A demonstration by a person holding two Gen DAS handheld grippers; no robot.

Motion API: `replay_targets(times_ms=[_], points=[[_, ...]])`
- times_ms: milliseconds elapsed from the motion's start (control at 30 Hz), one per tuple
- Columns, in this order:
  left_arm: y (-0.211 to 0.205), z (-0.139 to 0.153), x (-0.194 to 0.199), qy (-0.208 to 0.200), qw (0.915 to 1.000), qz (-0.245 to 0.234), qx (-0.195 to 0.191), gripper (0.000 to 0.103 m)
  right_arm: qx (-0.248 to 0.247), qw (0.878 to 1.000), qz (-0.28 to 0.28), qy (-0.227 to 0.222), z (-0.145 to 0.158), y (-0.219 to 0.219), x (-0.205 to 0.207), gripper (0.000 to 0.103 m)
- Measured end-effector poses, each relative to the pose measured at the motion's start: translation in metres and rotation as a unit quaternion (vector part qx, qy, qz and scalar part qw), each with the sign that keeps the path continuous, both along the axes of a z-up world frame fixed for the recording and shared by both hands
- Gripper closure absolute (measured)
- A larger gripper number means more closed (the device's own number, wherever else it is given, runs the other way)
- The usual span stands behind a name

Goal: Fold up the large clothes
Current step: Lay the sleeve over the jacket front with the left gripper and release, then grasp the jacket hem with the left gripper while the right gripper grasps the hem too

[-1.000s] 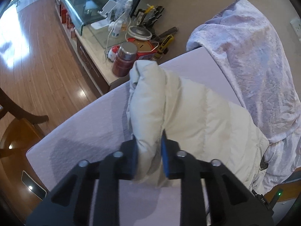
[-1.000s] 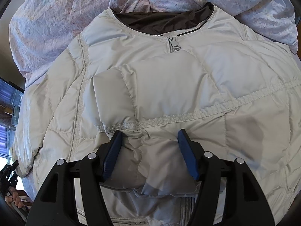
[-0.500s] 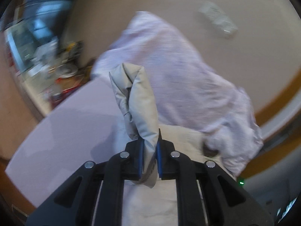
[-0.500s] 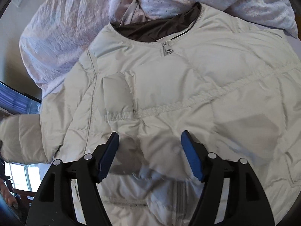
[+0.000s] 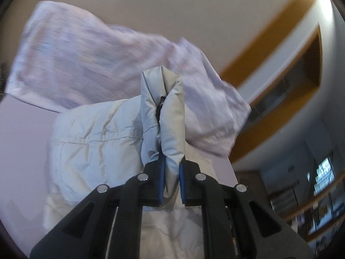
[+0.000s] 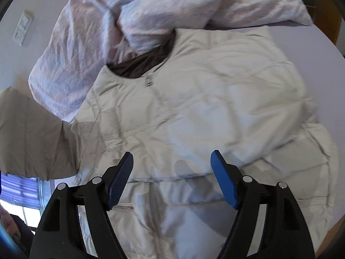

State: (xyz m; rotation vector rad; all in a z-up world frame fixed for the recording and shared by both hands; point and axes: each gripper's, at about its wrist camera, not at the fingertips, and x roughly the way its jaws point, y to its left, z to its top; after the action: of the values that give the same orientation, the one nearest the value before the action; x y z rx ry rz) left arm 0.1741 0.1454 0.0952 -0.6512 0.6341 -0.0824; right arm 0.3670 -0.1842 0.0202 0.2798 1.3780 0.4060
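A cream puffer jacket lies front-up on a pale lilac bed surface, zip closed, brown lining at the collar. My left gripper is shut on the jacket's sleeve and holds it lifted above the jacket body. The lifted sleeve also shows at the left edge of the right wrist view. My right gripper is open and empty, hovering above the jacket's lower front.
A crumpled lilac floral duvet is heaped along the wall behind the collar and shows in the left wrist view. A wall switch is at the left. A wooden bed frame edge runs at the right.
My left gripper has swung the held sleeve up and over towards the jacket body. My right gripper has let go of the other folded sleeve and pulled back, open.
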Motion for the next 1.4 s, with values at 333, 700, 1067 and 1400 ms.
replay_targets(times_ms=[333,700,1067,1400], points=[[-0.092,-0.077,0.073,0.098,0.9892,-0.106,0.024,0.092,-0.014,0.999,-0.033,0.000,-0.004,-0.047,-0.002,0.027],[-0.116,-0.134,0.092,0.173,0.9779,-0.114,0.025,0.049,0.004,1.000,-0.007,-0.025,0.011,-0.043,0.005,0.027],[-0.031,-0.131,0.040,0.200,0.9755,0.000,0.092,0.035,0.053,0.991,0.123,-0.030,0.008,0.056,0.001,0.070],[0.037,-0.148,-0.034,0.252,0.9574,0.083,0.113,0.030,-0.006,0.994,0.085,0.069,-0.059,0.060,0.026,0.099]])
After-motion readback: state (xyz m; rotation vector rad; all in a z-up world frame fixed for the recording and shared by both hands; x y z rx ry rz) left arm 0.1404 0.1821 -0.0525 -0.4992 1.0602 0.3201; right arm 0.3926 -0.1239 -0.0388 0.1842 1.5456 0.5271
